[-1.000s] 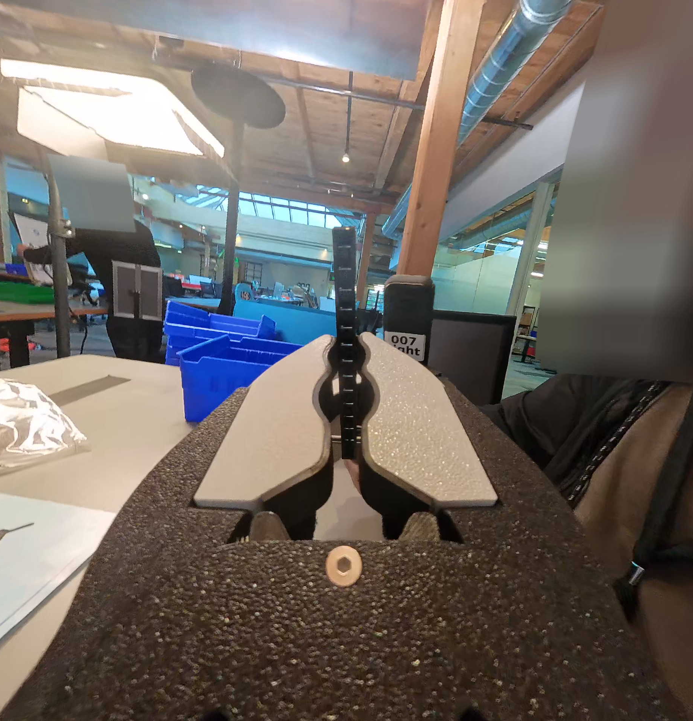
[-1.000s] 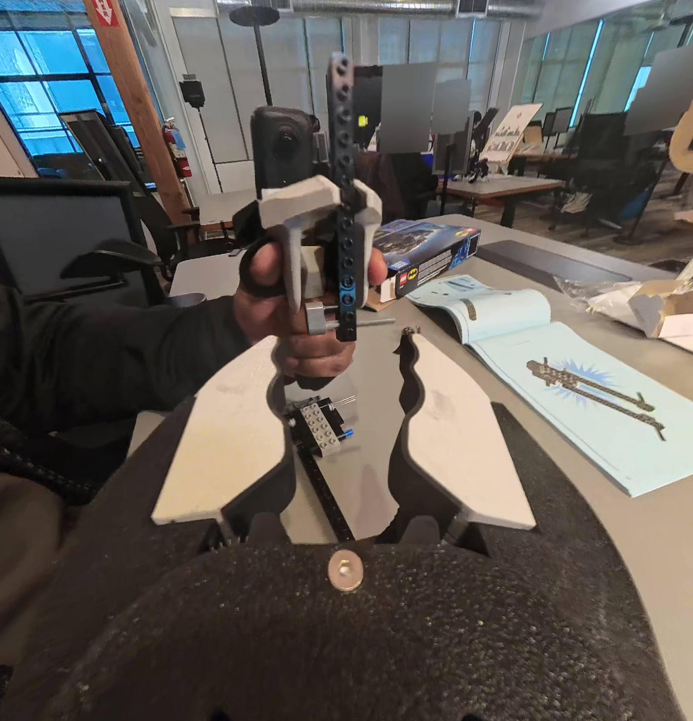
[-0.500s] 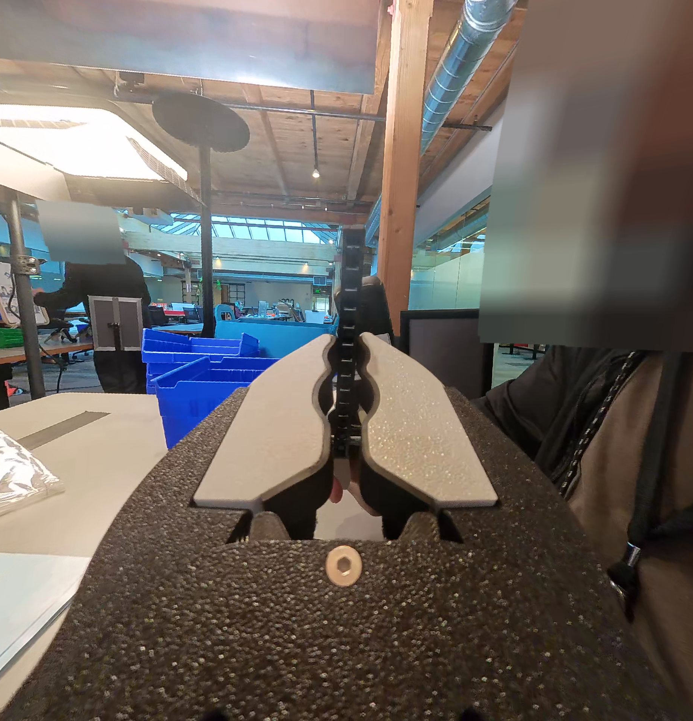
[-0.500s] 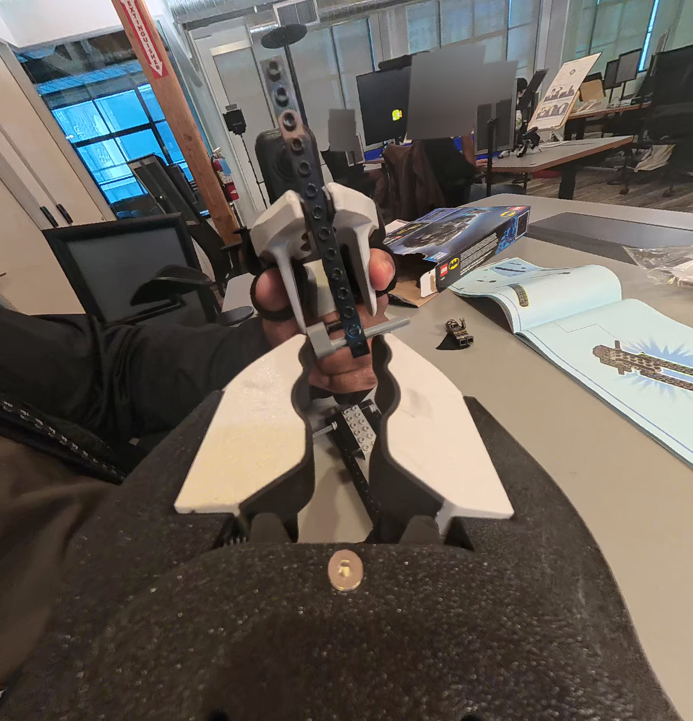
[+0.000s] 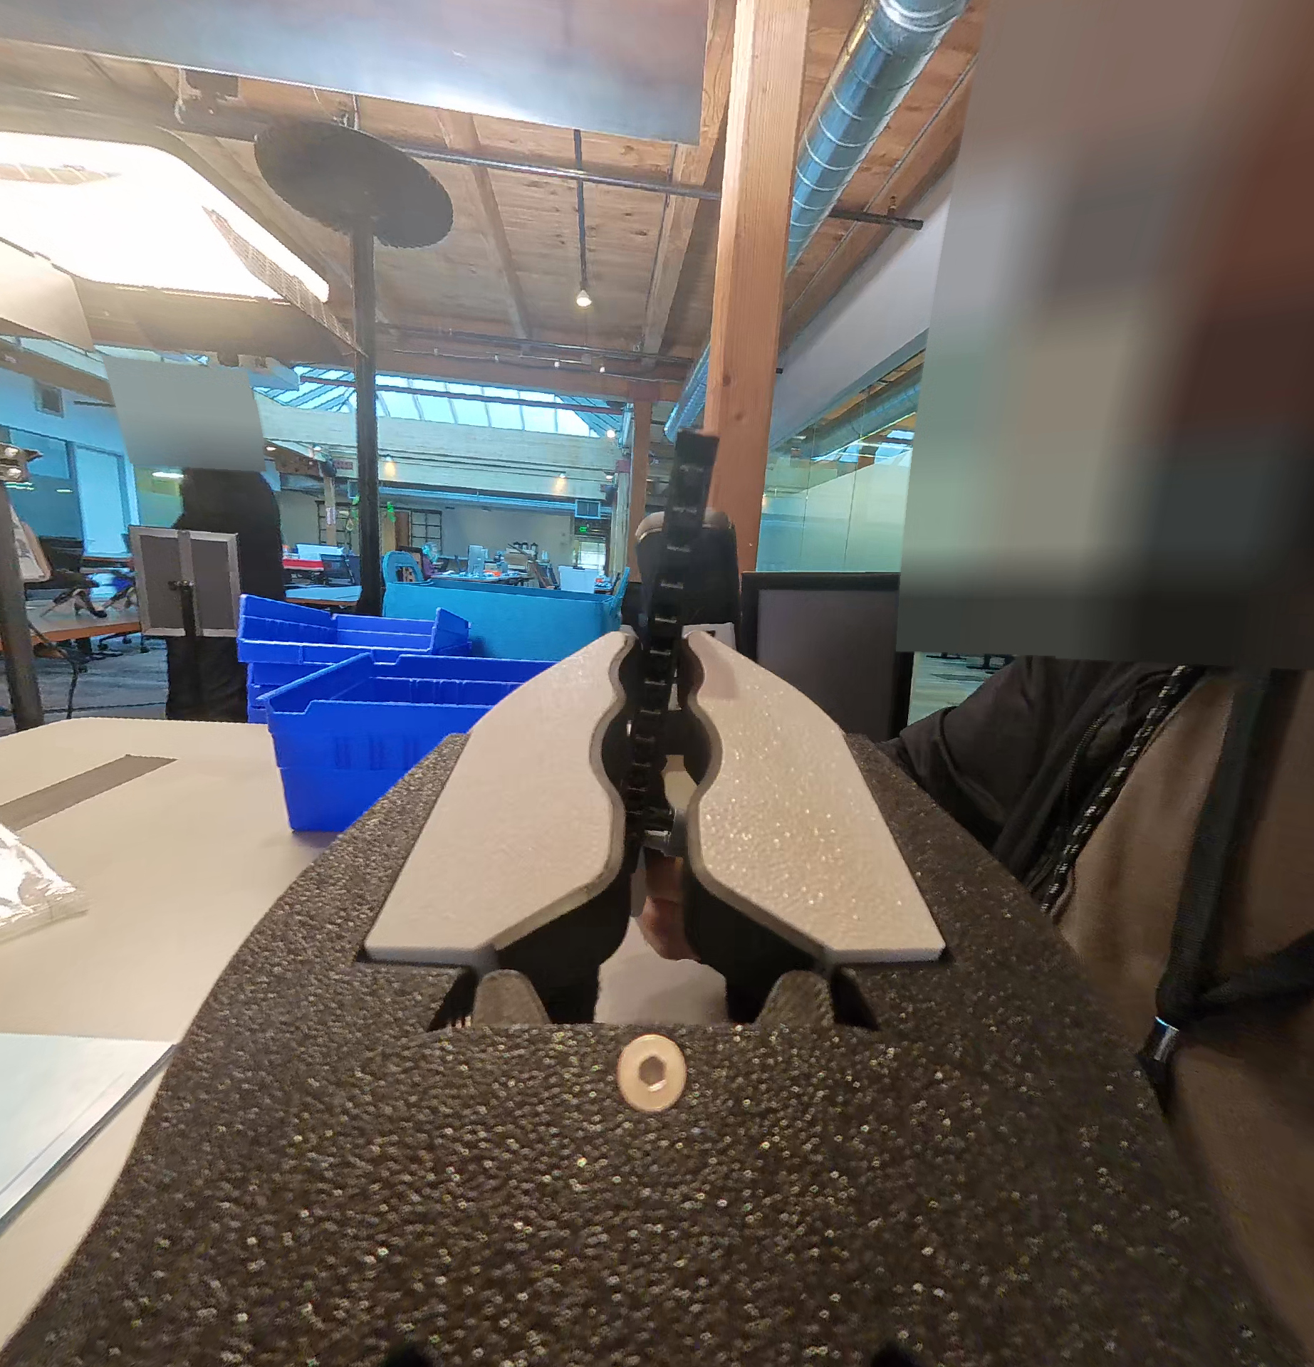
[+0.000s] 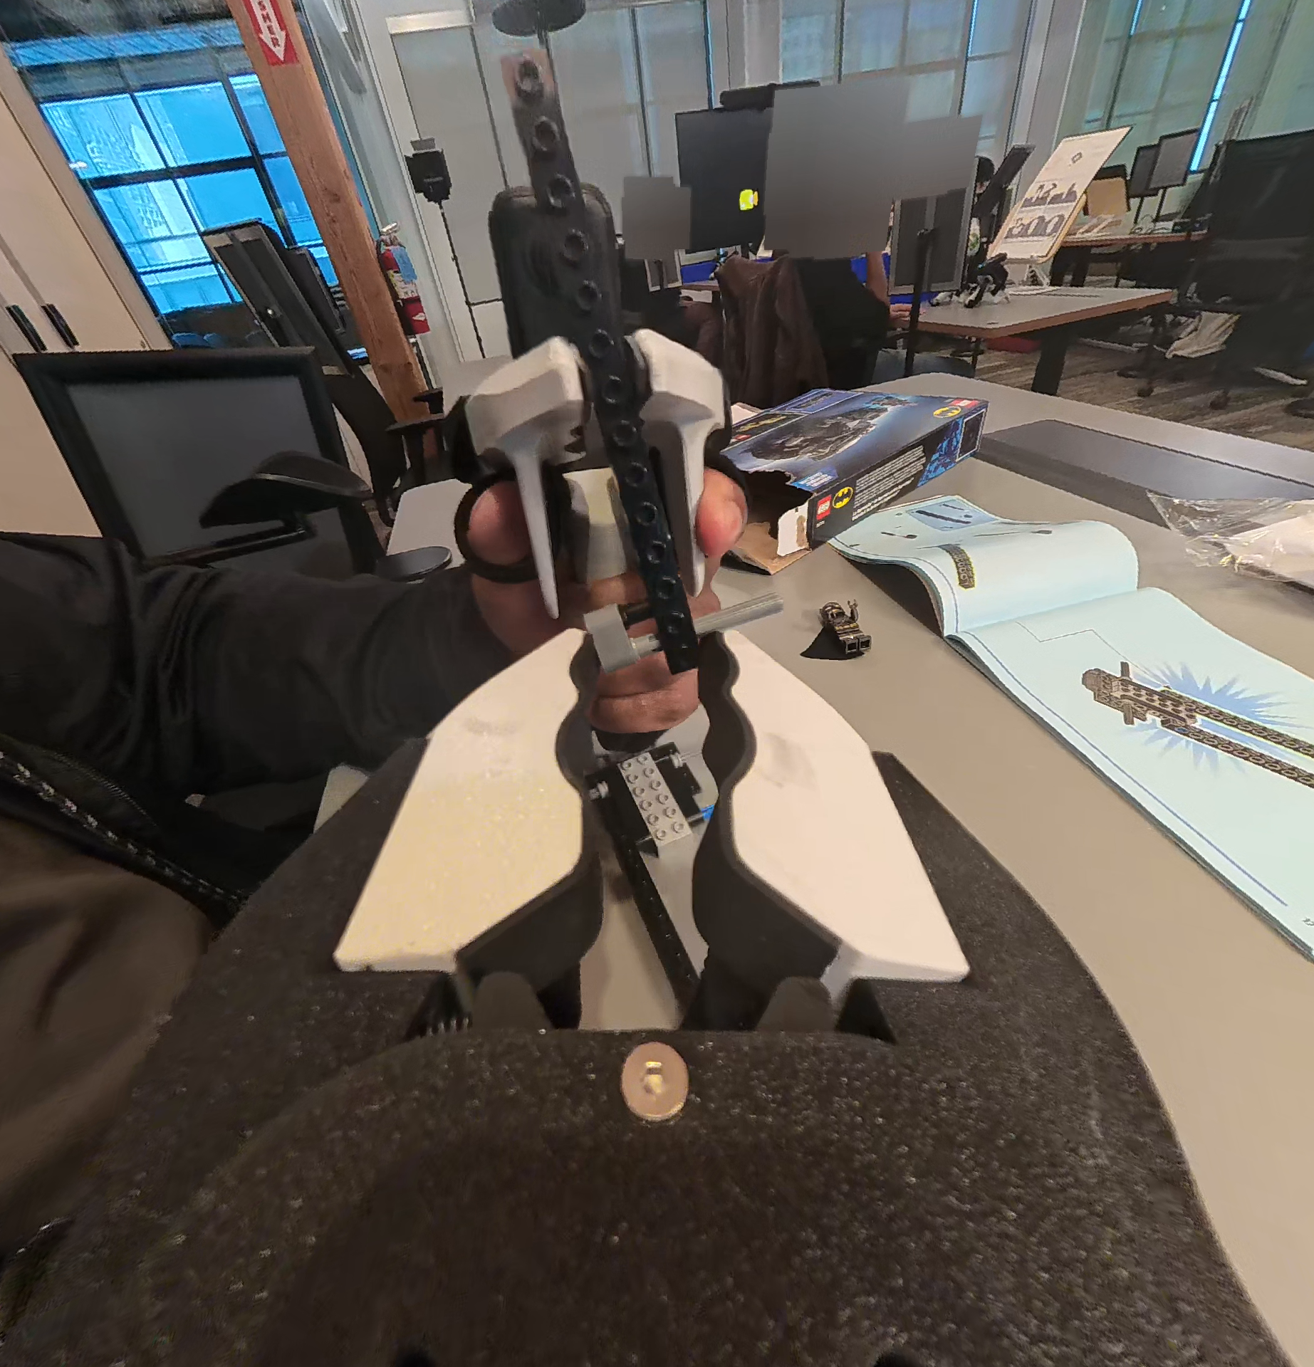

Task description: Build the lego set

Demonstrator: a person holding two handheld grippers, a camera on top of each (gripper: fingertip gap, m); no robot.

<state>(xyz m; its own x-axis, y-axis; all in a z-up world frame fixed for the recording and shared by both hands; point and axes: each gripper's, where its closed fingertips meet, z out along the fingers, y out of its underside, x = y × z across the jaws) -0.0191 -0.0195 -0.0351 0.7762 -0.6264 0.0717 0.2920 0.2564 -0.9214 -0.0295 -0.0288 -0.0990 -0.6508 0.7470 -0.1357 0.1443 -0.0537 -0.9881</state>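
Where the left gripper [image 6: 624,592] comes in facing the right wrist cam, its white fingers [image 6: 683,414] are pinched on a long black holed beam [image 6: 624,444], pads pressed flat on both sides; beam is near upright, top leaning away. Left cam agrees: jaws nearly together w/ the beam [image 5: 665,629] edge-on between them. At the beam's lower end: grey connector [image 6: 611,638] plus a grey axle [image 6: 742,610] sticking out sideways. Right gripper [image 6: 648,651] is narrowed round that lower end, tips just beside connector and beam; can't tell if the pads actually press. A hand [image 6: 639,695] is behind, on the left tool. Below, on the grey table [image 6: 1009,851], a small black/grey brick build [image 6: 650,802] shows between the right fingers. Minifigure [image 6: 846,629] lies nearby. Beyond it a dark blue toy box [image 6: 861,451] w/ printed logos, end flap torn open, contents not visible. Open pale-blue instruction booklet [image 6: 1083,614] w/ a build diagram beside it. Left cam: stacked blue bins [image 5: 387,710], only ribbed inner walls showing; crinkled clear bag [image 5: 10,880] at the table's edge.
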